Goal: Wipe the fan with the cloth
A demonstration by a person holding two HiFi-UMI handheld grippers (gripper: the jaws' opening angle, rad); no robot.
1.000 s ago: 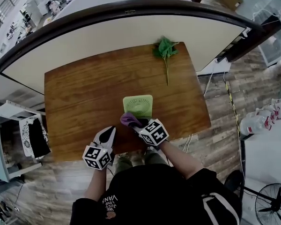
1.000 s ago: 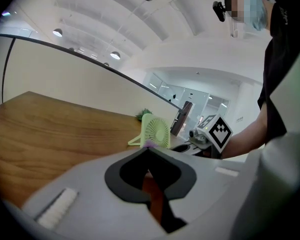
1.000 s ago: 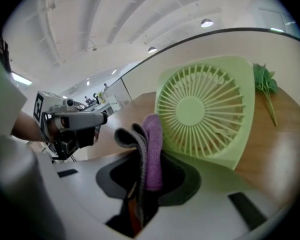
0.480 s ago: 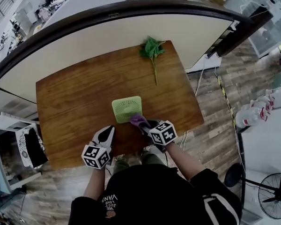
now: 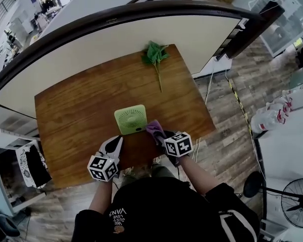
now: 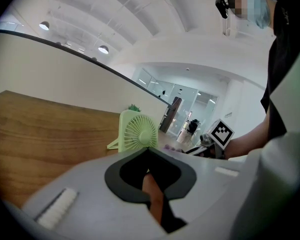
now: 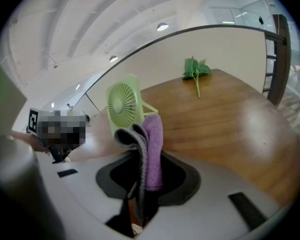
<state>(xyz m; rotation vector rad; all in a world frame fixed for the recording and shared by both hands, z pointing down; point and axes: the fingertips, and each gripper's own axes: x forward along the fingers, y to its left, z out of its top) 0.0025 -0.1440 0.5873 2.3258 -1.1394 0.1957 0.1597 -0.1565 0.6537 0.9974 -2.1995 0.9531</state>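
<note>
While right gripper (image 7: 140, 184) pinches cloth (image 7: 151, 149) (left gripper (image 6: 149, 173) closed), fan (image 5: 130, 119) stands on wooden table (image 5: 76, 110).

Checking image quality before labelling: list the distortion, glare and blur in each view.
Head view: strong fisheye, the rail bows into an arc. Right gripper view: pale glare on the table at right, the cloth soft up close. Left gripper view: black vignette at the corners, near foreground blurred, the fan fairly sharp.

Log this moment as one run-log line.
task: wipe fan | right tongs: shut on cloth, at fan's near right corner | left tongs: shut, empty, by table front edge | fan: standing on table
</note>
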